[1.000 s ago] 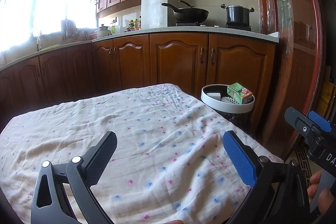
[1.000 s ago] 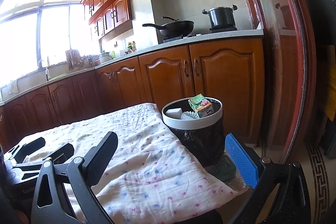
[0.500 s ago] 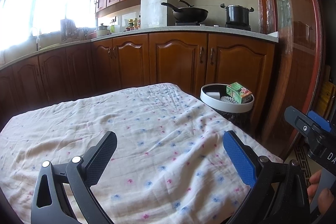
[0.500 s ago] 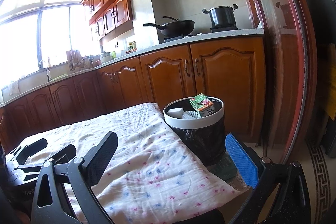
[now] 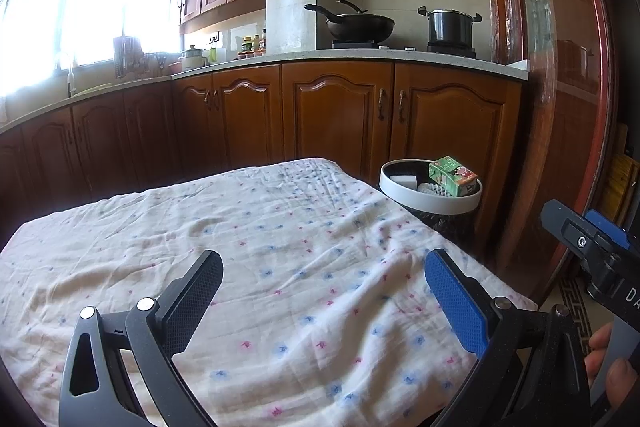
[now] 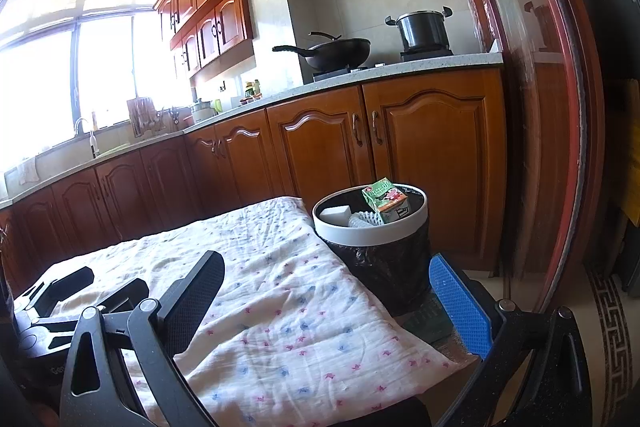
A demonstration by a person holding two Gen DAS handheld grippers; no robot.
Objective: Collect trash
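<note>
Trash bin (image 6: 370, 227): one, white-rimmed with a black liner, standing just off the table's far right corner, at 1 o'clock from the right gripper (image 6: 328, 291). It holds three visible items: one green carton (image 6: 386, 201) tilted against the rim at the bin's 2 o'clock, one white block (image 6: 335, 214) at its 9 o'clock, and one white ribbed piece (image 6: 362, 219) between them, mostly hidden and not identifiable. The bin's base is cut off by the table edge in the left view.

Floral cloth (image 5: 260, 267): one, covering the table; nothing lies on it.

Right gripper: jaws spread wide, grasping nothing. Left gripper (image 5: 324, 291): likewise released, hovering over the cloth; seen partly at 9 o'clock in the right view.

Beyond: one wok (image 5: 356, 25) and one pot (image 5: 450, 25) on the counter. Window glare washes out the sink area.
</note>
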